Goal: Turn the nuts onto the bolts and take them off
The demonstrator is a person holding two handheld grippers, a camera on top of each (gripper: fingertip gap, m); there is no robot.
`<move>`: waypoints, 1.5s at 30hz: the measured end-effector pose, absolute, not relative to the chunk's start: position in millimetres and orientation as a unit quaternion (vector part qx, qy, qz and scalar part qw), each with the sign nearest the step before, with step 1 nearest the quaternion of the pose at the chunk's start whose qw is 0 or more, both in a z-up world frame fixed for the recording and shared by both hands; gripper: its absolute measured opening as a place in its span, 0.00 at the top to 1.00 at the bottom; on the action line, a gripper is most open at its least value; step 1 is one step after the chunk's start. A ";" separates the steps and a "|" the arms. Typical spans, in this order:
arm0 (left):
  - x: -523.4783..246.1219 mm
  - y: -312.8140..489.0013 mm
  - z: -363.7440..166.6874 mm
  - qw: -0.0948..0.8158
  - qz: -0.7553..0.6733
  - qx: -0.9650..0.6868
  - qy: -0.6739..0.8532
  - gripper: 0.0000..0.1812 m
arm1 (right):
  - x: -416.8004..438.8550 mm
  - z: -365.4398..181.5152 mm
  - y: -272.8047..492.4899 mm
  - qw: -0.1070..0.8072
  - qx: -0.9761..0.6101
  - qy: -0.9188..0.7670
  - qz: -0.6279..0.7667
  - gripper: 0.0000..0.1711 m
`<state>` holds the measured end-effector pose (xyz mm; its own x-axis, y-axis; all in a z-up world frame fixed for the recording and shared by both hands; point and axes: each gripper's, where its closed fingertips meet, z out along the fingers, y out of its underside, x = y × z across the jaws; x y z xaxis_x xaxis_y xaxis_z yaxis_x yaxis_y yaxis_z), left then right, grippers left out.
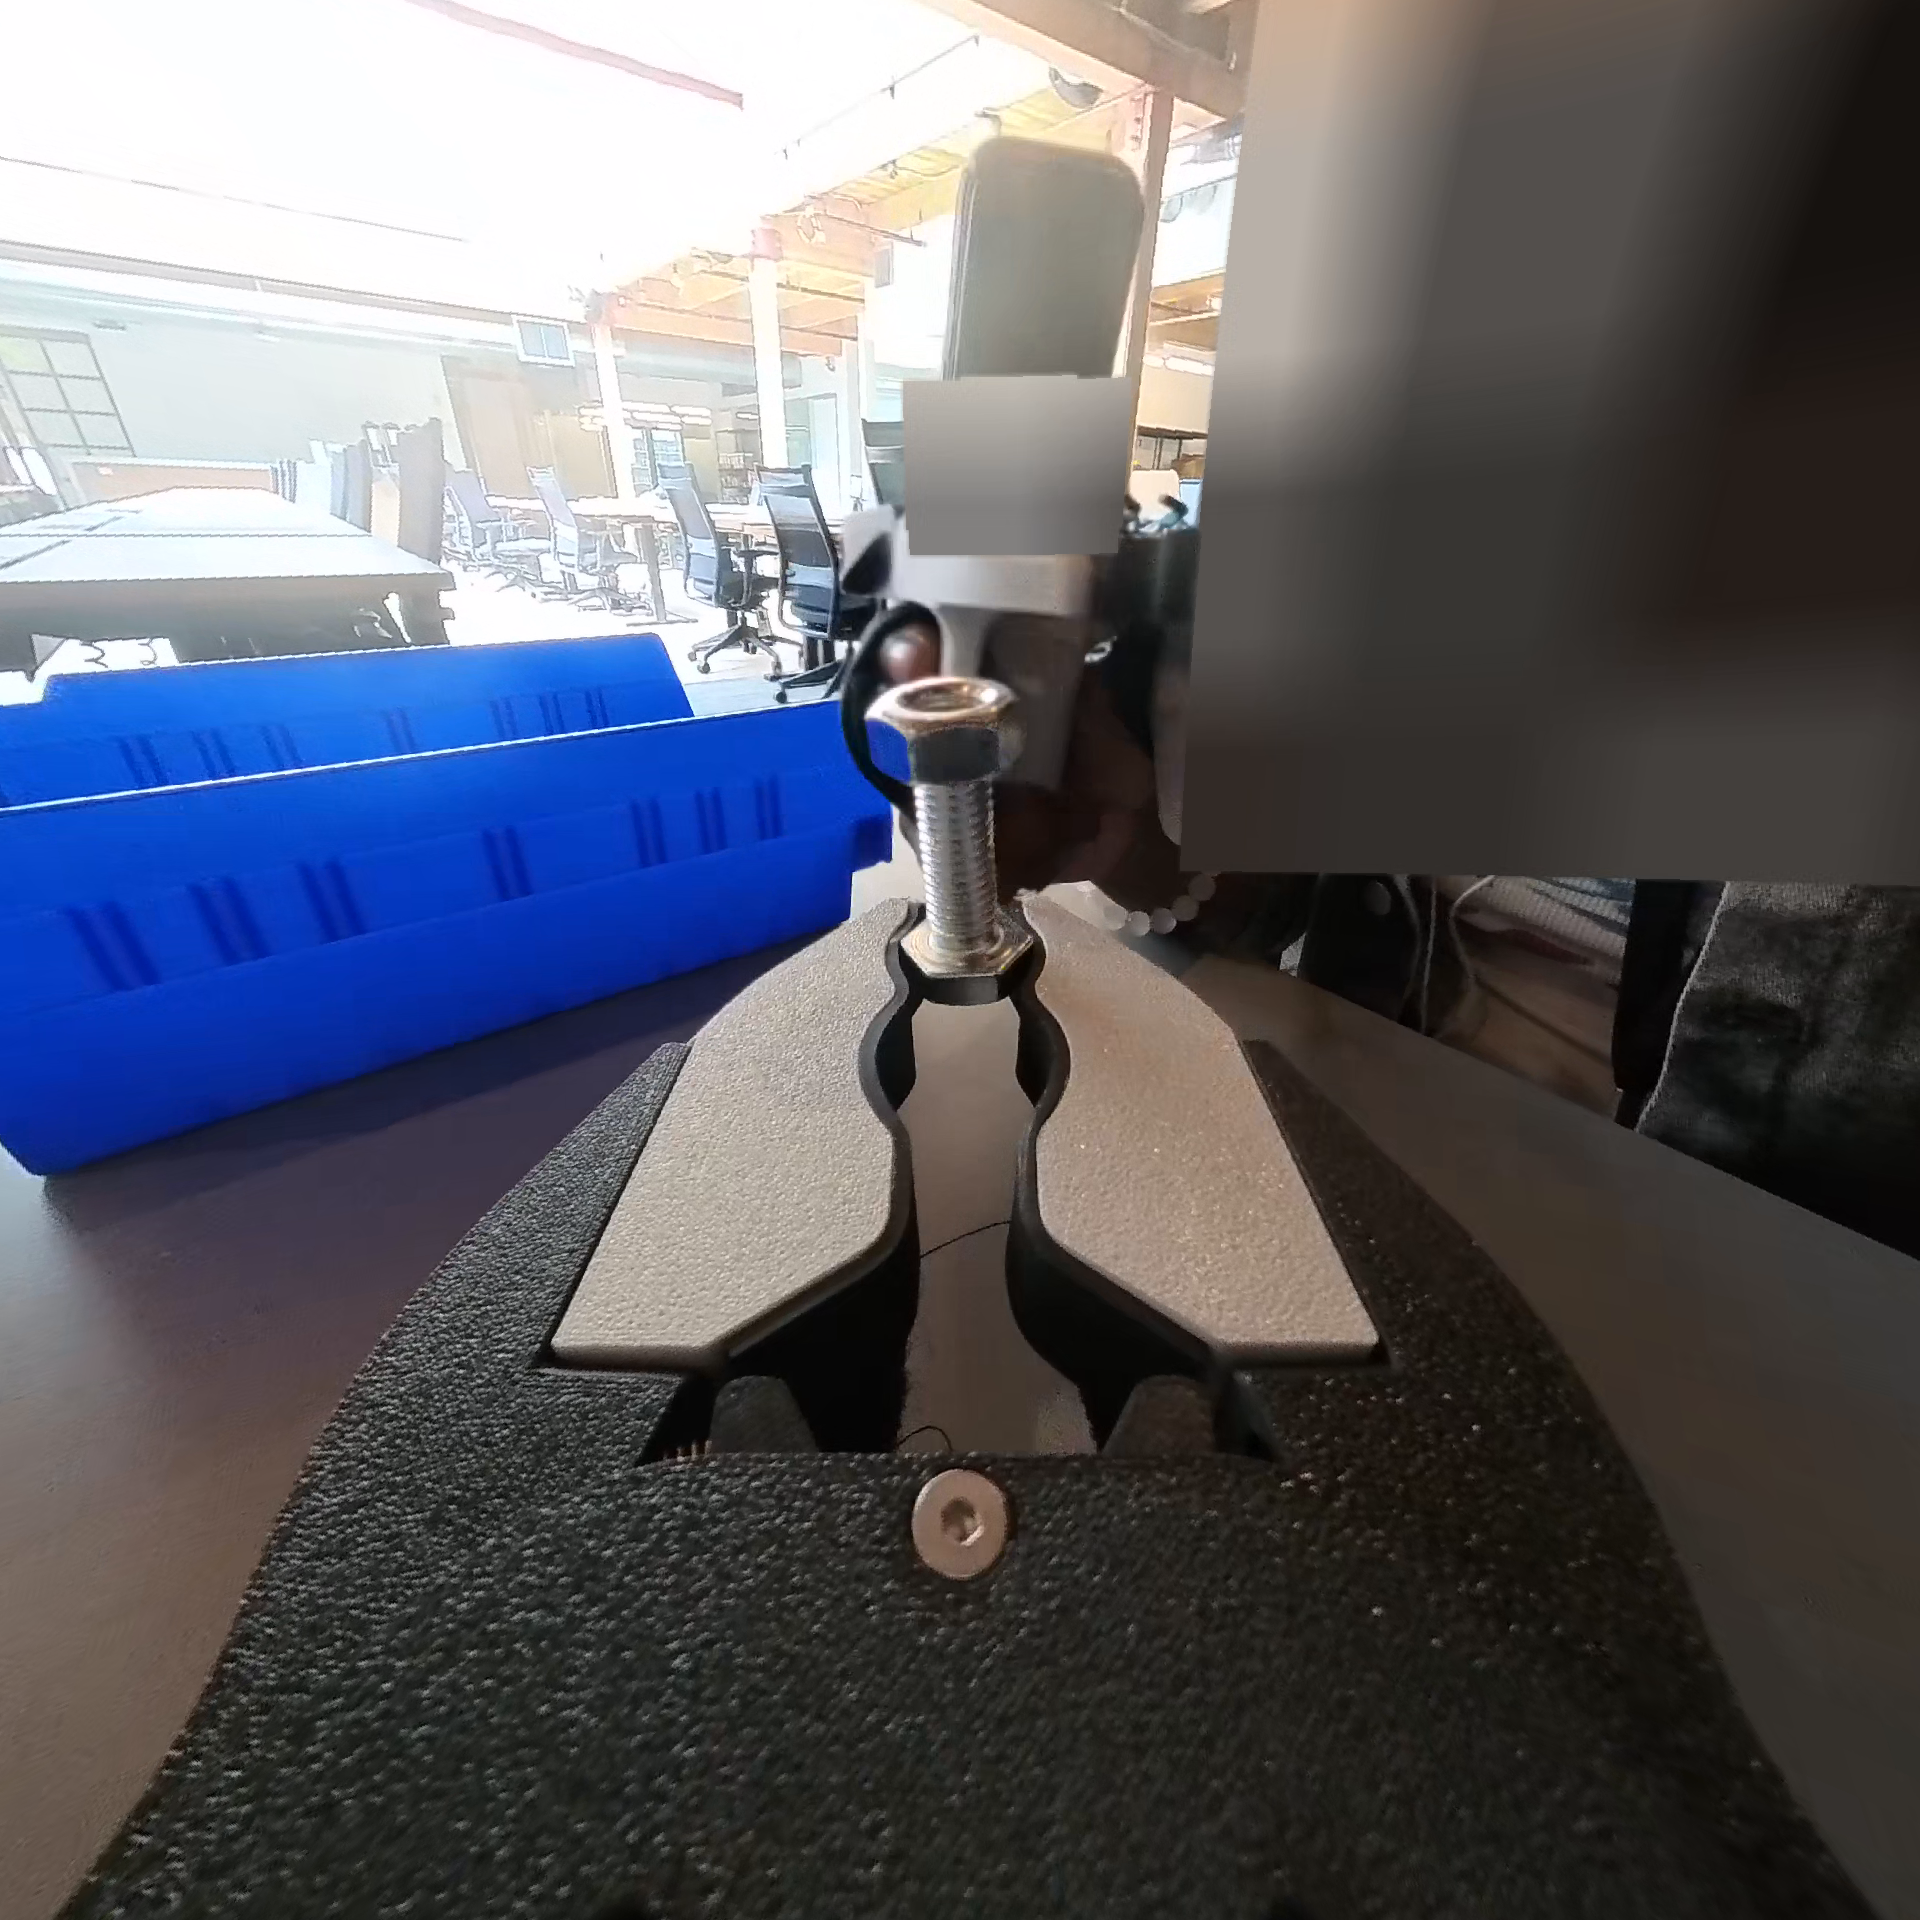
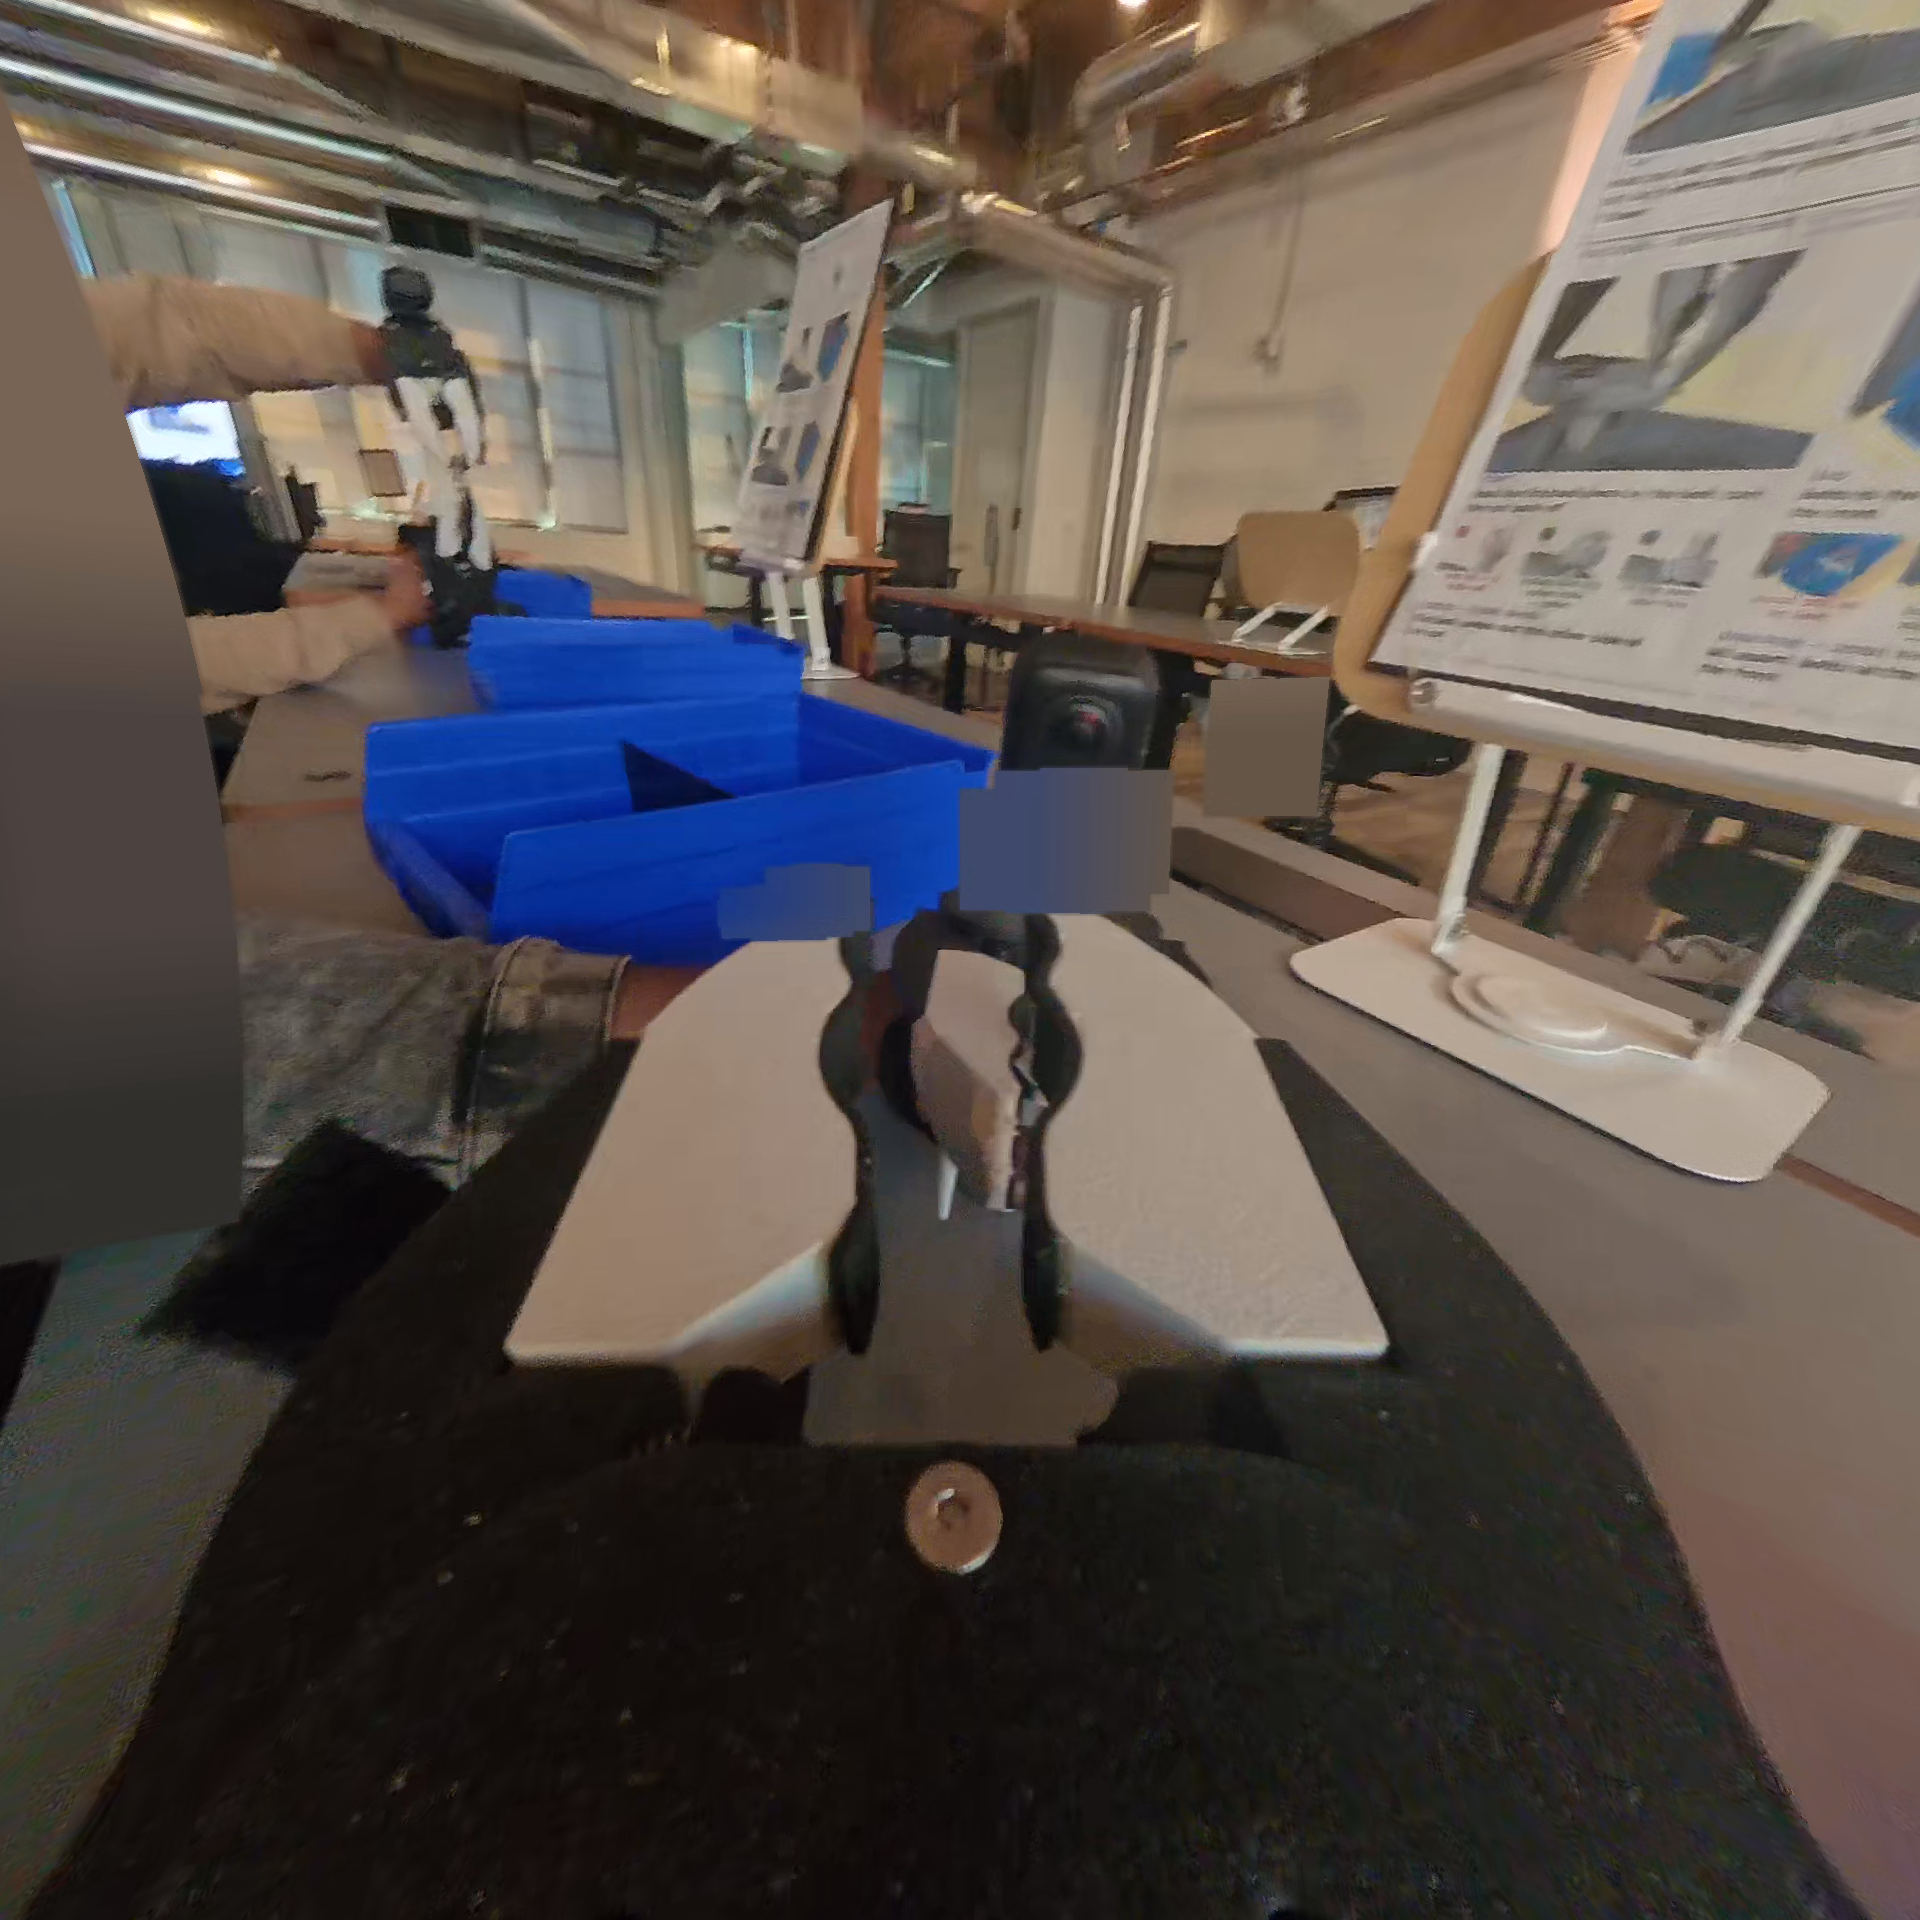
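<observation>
My left gripper point(image 1: 966, 940) is shut on the hex head of a silver bolt point(image 1: 958, 873) and holds it upright, thread up, above the grey table point(image 1: 260, 1351). A silver nut point(image 1: 951, 712) sits at the top of the thread. The right gripper's grey body point(image 1: 1023, 665) faces me just behind the nut. In the right wrist view my right gripper point(image 2: 977, 940) has its fingers close together, tips at the nut's place. The nut itself is hidden there by a mosaic patch. The left gripper's grey finger point(image 2: 966, 1091) shows below, between my fingers.
A long blue divided bin point(image 1: 416, 883) stands on the table left of the bolt and also shows in the right wrist view point(image 2: 675, 831). A white stand with a printed sheet point(image 2: 1558, 1018) is at the right. A person's grey sleeve point(image 2: 416, 1029) lies at the left. The left gripper's tips are roughly 6 centimetres from the right gripper's.
</observation>
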<state>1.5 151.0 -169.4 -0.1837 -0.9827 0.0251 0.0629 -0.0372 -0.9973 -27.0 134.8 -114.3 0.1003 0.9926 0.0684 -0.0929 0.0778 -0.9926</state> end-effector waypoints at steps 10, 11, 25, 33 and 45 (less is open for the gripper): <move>4.0 149.8 -171.9 0.455 -0.562 -0.446 0.527 0.92 | -40.2 -133.0 136.2 0.524 -0.517 -0.492 0.464 0.57; 3.5 149.5 -171.3 0.457 -0.562 -0.445 0.527 0.92 | -38.6 -132.9 138.5 0.532 -0.520 -0.489 0.455 0.63; 4.0 149.3 -172.4 0.455 -0.560 -0.446 0.530 0.92 | -32.3 -131.6 148.7 0.543 -0.527 -0.469 0.456 0.67; 3.9 149.1 -172.7 0.455 -0.559 -0.447 0.530 0.92 | -26.8 -129.4 143.6 0.559 -0.504 -0.490 0.441 1.00; 5.1 147.6 -173.1 0.454 -0.558 -0.445 0.534 0.92 | -31.1 -135.6 154.5 0.561 -0.530 -0.479 0.418 0.94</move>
<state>5.1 147.6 -173.1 -0.1920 -0.9813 0.0114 0.0316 -0.0178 -0.9993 -31.1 154.5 -135.6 0.1904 0.9772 0.0939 0.0388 0.0881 -0.9954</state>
